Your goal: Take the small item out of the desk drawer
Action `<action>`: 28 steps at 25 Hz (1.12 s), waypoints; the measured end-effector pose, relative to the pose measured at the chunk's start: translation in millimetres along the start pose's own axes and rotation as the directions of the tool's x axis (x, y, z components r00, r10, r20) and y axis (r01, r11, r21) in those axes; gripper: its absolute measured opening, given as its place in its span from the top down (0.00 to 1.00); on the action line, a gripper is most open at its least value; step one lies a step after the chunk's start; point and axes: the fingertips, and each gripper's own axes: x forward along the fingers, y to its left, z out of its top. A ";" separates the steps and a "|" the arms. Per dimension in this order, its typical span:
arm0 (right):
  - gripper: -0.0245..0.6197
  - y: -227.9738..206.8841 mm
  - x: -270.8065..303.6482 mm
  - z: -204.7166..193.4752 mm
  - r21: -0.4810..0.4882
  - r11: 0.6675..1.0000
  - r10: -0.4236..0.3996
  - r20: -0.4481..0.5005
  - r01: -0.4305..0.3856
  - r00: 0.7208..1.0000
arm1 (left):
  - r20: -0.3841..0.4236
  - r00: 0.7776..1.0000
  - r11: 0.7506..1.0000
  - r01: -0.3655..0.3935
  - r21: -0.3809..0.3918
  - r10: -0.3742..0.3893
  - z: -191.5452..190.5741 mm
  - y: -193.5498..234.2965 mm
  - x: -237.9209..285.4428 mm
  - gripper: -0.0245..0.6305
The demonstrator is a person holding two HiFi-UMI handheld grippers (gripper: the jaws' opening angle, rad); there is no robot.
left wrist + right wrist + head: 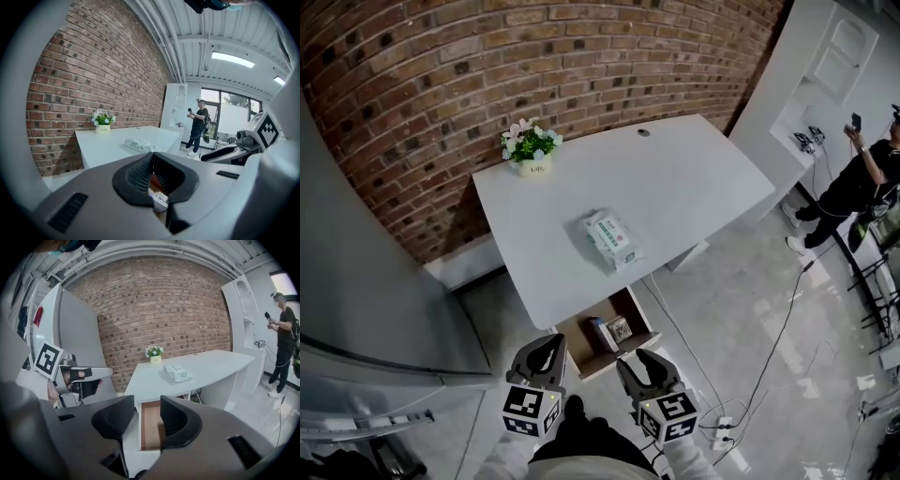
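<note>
The desk drawer (580, 353) stands pulled out under the white desk's (675, 178) near edge. Inside lie a small patterned box (620, 329) and a bluish item (601, 334). My left gripper (549, 343) hovers just in front of the drawer's left corner, its fingertips together and empty. My right gripper (641, 361) hangs open beside the drawer's front right. In the left gripper view (153, 161) the small box (160, 198) shows past the jaws. In the right gripper view (147, 411) the drawer's wooden floor (149, 427) shows between the spread jaws.
A wrapped tissue pack (612, 239) lies mid-desk and a small flower pot (532, 147) sits at its far left corner, by the brick wall. A grey cabinet (366, 309) stands at the left. Cables (722, 431) trail on the floor; a person (862, 178) stands far right.
</note>
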 end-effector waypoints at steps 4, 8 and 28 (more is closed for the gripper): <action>0.66 -4.5 4.3 -7.1 -0.003 1.000 0.003 -0.020 -0.003 1.000 | -0.013 1.000 1.000 -0.006 0.001 0.006 -4.5 2.0 4.8 0.93; 0.66 -13.6 10.6 -16.0 -0.005 1.000 0.018 -0.049 -0.019 0.999 | -0.027 1.000 1.000 -0.014 -0.005 0.014 -8.6 0.3 14.4 0.94; 0.66 -59.7 104.1 -60.5 -0.031 0.989 0.129 -0.247 -0.141 0.960 | -0.086 0.993 0.996 -0.082 -0.023 0.079 -22.3 16.1 81.7 0.93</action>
